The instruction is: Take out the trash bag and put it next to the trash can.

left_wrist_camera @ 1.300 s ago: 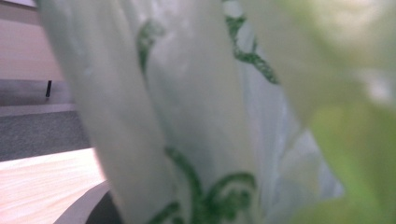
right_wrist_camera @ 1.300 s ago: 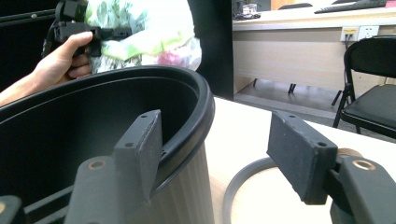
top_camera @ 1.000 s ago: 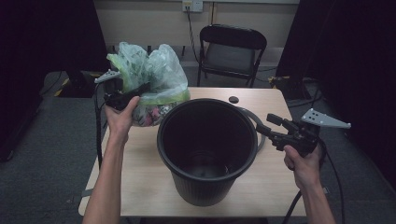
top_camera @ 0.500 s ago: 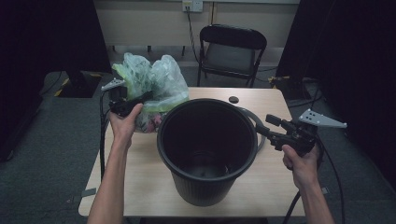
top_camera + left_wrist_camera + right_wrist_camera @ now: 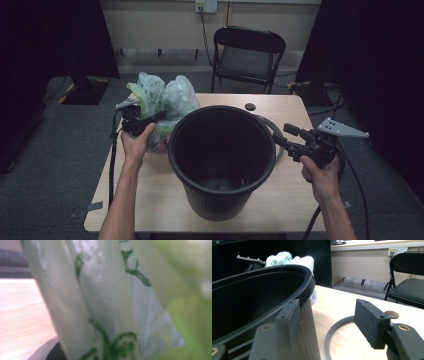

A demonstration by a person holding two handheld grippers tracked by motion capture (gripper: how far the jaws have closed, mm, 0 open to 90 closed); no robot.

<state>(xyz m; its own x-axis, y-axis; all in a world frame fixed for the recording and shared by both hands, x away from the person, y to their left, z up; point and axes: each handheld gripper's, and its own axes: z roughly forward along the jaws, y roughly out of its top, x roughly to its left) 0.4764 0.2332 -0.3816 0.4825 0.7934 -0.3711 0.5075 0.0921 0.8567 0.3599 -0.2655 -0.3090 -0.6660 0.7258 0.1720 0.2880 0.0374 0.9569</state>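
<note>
change: left gripper (image 5: 136, 126) has come down with the bag since a second ago; the bag (image 5: 165, 102) sat higher over the counter's far-left corner then, and now its bottom rests on or just above the counter (image 5: 280, 195), touching the bin's left side.
left gripper: pressed together, pinching the bag's plastic near the top; in the left gripper view white film with green print (image 5: 105, 315) sits right against the lens.
right gripper: (image 5: 329, 322) jaws spread, nothing clamped; left pad just beside the bin's outer wall under the rim, right pad over the grey ring. Hand unmoved.
bin: black bucket (image 5: 220, 160) upright mid-counter, mouth open, looks empty apart from a faint glint at the bottom.
grey ring: (image 5: 337, 332) flat on the counter, right of the bin, partly behind it.
bag location: left of the bin, outside it, not over the mouth.
meaning: judged as lowering the filled bag, either parking it or re-gripping; if it is meant for the bin, it needs lifting over the rim.
risk: thin film could slip or tear.
</note>
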